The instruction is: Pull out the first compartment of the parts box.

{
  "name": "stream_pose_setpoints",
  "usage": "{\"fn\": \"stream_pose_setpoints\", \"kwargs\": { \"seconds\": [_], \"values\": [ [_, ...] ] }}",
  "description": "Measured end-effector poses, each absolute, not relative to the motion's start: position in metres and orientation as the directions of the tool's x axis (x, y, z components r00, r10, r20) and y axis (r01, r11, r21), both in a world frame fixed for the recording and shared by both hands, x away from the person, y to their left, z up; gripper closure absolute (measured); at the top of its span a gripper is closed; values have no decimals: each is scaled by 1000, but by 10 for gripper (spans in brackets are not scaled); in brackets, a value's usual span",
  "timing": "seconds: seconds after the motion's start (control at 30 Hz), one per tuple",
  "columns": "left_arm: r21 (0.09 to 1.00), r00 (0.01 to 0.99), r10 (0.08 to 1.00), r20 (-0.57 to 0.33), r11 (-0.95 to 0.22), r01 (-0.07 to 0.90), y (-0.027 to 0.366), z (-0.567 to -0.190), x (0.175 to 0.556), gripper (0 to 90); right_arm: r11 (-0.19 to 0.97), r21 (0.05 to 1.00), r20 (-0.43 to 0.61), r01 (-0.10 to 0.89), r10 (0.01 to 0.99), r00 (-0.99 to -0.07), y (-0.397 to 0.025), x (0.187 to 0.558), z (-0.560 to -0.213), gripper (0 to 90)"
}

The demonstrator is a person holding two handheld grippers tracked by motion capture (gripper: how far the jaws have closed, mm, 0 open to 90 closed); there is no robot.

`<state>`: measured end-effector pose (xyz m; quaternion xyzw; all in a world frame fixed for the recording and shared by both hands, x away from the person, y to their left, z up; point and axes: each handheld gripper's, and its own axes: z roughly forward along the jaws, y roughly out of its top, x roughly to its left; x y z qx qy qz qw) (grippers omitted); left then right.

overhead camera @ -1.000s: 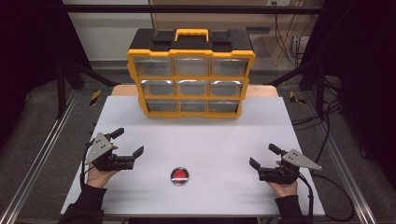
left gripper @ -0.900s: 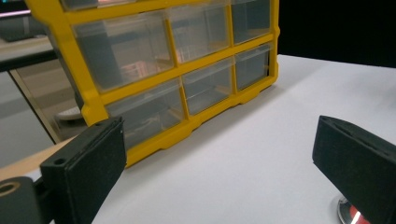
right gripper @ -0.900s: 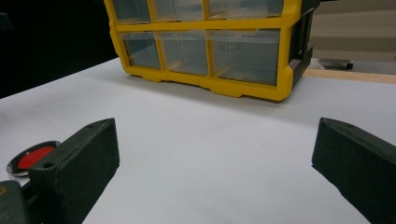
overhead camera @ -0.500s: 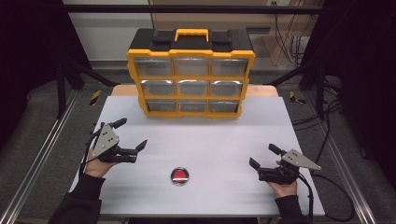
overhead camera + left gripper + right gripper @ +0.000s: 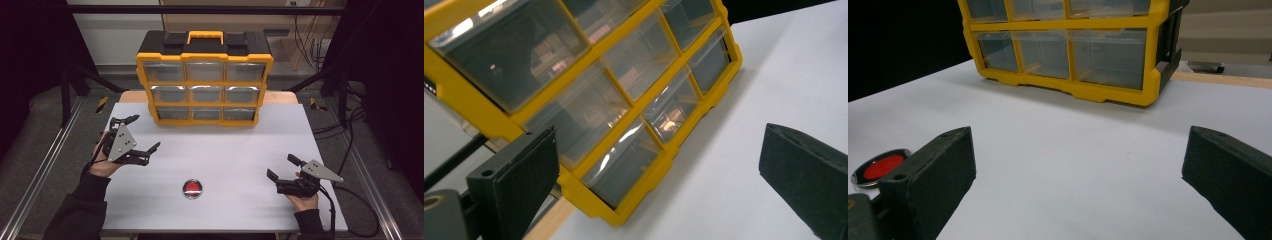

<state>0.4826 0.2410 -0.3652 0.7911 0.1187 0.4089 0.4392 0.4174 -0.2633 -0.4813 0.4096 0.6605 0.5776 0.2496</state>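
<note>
High view: left gripper point(image 5: 146, 132) jaws wide apart, holding nothing, near yellow drawer organizer point(image 5: 205, 80) at table's point(image 5: 250, 150) far edge. Right gripper point(image 5: 283, 168) jaws also wide, empty, w/ red button point(image 5: 192, 187) between the grippers

White table point(image 5: 320, 125) (wood edge behind) among black frame bars point(image 5: 215, 9), grey floor point(image 5: 35, 125).

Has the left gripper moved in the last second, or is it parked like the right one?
Yes. The left gripper has risen and gone forward, away from the person and toward the yellow drawer organizer. Its jaws stand open and empty.
</note>
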Motion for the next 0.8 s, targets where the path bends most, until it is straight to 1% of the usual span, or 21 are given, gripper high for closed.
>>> {"fn": "stream_pose_setpoints", "kwargs": {
  "seconds": [0.37,0.4,0.47,0.6,0.8],
  "values": [
    [680,593,445,671,-688,-254,224,-347,495,25,-5,968,145,252,828,-542,-263,417,-481,13],
    [663,581,428,692,-696,-277,222,-343,498,25,-3,968,143,251,828,-542,-263,417,-481,13],
    [655,580,423,697,-704,-275,221,-342,499,25,-5,968,145,252,828,-542,-263,417,-481,13],
    [616,559,391,731,-731,-294,217,-336,503,25,-4,967,145,255,830,-538,-263,417,-481,13],
    [582,539,359,762,-744,-329,214,-329,510,32,-2,967,144,255,829,-540,-263,418,-482,13]
  ]
}}
